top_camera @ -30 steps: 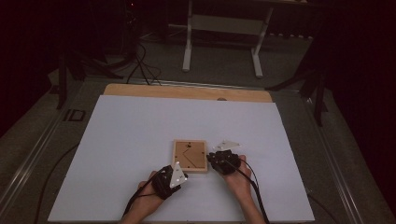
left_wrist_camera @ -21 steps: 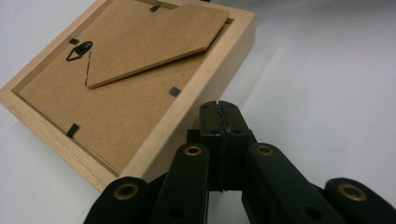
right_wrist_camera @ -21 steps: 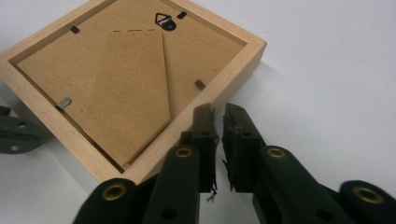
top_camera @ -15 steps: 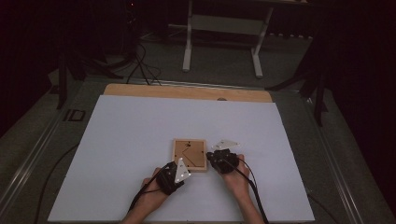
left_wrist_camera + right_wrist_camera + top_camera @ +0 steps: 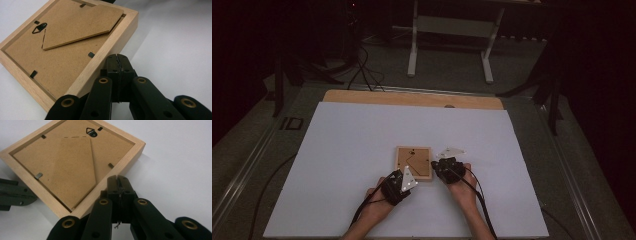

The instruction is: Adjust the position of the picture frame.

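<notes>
The bench [image 5: 362,150] is bare and white, and near its front edge a small wooden frame [image 5: 414,162] lies face down, its easel flap [image 5: 80,23] slightly lifted. I'd judge it light and stiff, with fragile glass underneath and thin metal tabs [image 5: 38,175], so the solid rim is the place to grip. No containers here. The left hand-held gripper [image 5: 117,58] sits clenched on nothing against one rim; the right hand-held gripper [image 5: 117,180] has just closed, empty, at another.

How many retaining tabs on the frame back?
4 visible on the picture frame: one by the hanger, one far edge, one near the left gripper, one. Others may be hidden.
</notes>
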`<state>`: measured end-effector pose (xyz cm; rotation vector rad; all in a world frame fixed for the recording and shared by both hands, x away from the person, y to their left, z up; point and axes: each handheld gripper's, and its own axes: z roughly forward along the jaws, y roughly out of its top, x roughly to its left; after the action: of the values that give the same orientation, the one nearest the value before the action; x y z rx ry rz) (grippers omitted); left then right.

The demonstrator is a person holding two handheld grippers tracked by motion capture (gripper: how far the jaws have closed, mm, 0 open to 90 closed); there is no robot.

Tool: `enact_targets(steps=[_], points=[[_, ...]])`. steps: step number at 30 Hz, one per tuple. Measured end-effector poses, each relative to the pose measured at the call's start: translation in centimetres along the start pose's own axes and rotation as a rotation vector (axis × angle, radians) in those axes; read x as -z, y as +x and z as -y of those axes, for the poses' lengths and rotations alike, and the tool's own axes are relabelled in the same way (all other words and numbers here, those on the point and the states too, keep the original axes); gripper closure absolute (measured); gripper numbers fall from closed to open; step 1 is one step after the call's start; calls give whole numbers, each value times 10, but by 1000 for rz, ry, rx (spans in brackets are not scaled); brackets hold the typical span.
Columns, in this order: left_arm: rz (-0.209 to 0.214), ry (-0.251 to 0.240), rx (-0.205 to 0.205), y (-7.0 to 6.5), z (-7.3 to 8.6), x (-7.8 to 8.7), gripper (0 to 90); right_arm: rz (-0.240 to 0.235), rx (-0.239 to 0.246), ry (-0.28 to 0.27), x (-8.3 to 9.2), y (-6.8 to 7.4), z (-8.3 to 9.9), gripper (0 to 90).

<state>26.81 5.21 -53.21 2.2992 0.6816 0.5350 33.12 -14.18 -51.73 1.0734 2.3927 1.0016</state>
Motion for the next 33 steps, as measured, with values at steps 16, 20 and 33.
enact_targets(steps=[16, 20, 33], points=[[6, -18, 22, 5, -3, 0, 893, 8, 14, -10, 4, -1, -1, 888], [6, -23, 28, 8, -2, 3, 893, 10, 19, -15, 5, -1, -2, 884], [-24, 11, 72, 20, 7, 11, 894, 43, 9, -32, 4, -19, -12, 887]])
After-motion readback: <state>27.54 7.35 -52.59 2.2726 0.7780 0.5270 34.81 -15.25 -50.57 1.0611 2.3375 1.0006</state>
